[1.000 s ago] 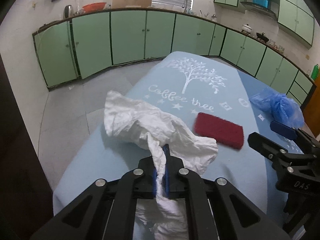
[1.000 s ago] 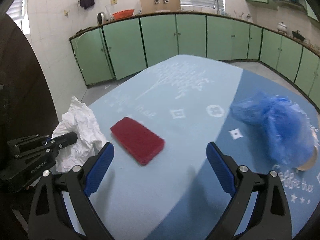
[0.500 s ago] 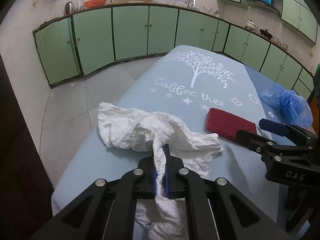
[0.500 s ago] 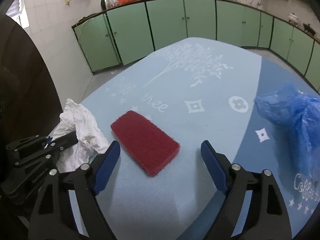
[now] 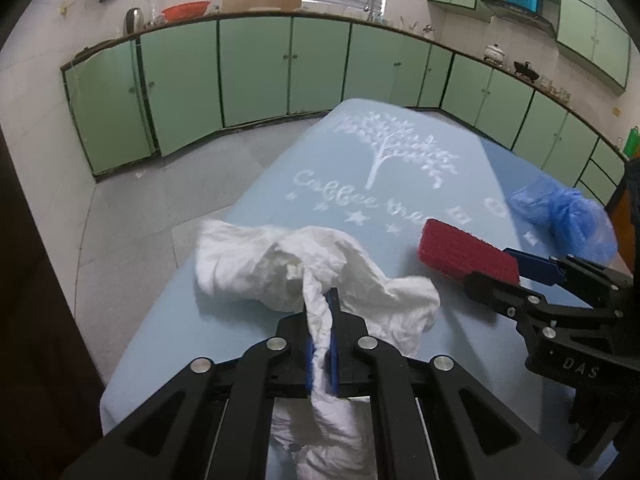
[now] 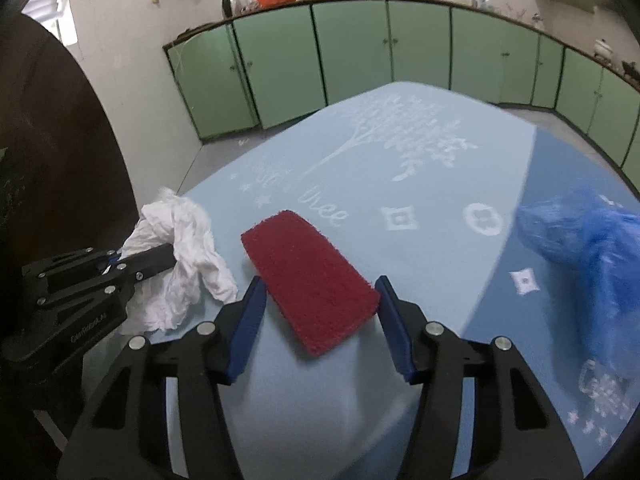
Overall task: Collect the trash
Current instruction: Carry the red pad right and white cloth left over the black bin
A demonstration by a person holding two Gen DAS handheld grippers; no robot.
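Note:
My left gripper (image 5: 322, 320) is shut on a crumpled white cloth (image 5: 280, 268), which trails over the near left corner of the light blue tablecloth (image 5: 360, 184); the cloth also shows in the right wrist view (image 6: 180, 264). A dark red scouring pad (image 6: 310, 280) lies flat on the table, also seen in the left wrist view (image 5: 466, 254). My right gripper (image 6: 320, 312) is open, its blue pads (image 6: 250, 316) on either side of the pad's near end. A crumpled blue plastic bag (image 6: 584, 256) lies at the right.
Green kitchen cabinets (image 5: 256, 68) line the far walls under a counter with a red basin (image 5: 186, 10). Grey tiled floor (image 5: 132, 216) lies beyond the table's left edge. A dark brown panel (image 6: 52, 160) stands at the left.
My right gripper has moved forward and left, so its open pads now flank the red pad's near end. My left gripper has kept its hold on the white cloth.

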